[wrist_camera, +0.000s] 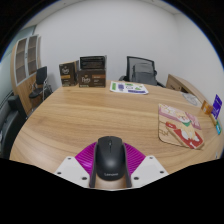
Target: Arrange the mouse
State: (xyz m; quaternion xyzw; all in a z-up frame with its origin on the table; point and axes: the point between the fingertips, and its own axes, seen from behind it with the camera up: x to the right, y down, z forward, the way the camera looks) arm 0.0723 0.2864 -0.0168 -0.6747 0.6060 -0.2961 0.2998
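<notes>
fingers (72, 168) clenched on the black mouse (108, 160), pink pads hugging its sides just above the wooden table (90, 115), so pickup looks done and placing it remains.

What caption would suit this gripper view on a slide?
Black mouse sits between the gripper's pink-padded fingers above a round wooden table.

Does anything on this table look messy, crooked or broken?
Nothing stands out. The black mouse sits squarely between the gripper fingers, and the boxes and papers beyond lie tidy on the wooden table.
</notes>
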